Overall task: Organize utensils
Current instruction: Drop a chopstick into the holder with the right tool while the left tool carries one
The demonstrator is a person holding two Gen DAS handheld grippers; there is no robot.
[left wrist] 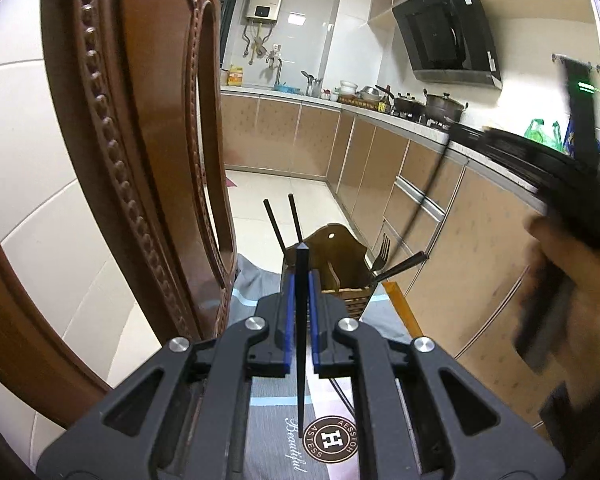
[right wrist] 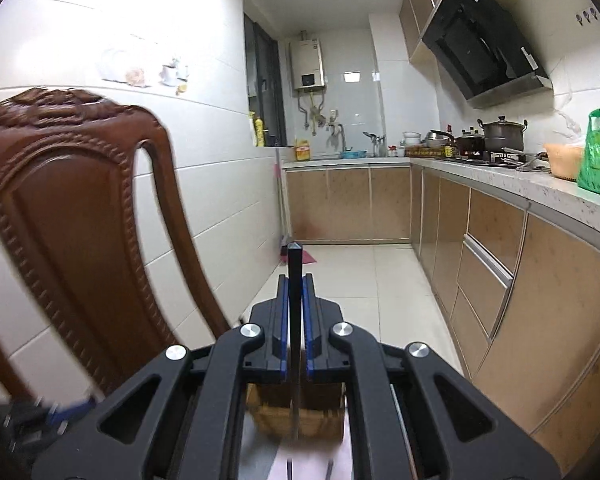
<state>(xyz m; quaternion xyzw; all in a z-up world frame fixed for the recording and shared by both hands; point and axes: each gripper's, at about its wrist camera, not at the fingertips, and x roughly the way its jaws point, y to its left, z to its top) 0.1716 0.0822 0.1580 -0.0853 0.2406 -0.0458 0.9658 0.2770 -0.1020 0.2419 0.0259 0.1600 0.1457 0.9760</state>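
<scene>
Each hand-held gripper, left (left wrist: 299, 276) and right (right wrist: 295, 280), is clamped on a black chopstick (left wrist: 301, 320) (light, stiff, slippery; pinched mid-shaft), the wooden holder (left wrist: 342, 268) at twelve o'clock.

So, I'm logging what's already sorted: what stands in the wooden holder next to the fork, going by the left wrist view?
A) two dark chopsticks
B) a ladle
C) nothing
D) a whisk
A: two dark chopsticks stick up from the wooden holder, with the fork at its right side.
</scene>
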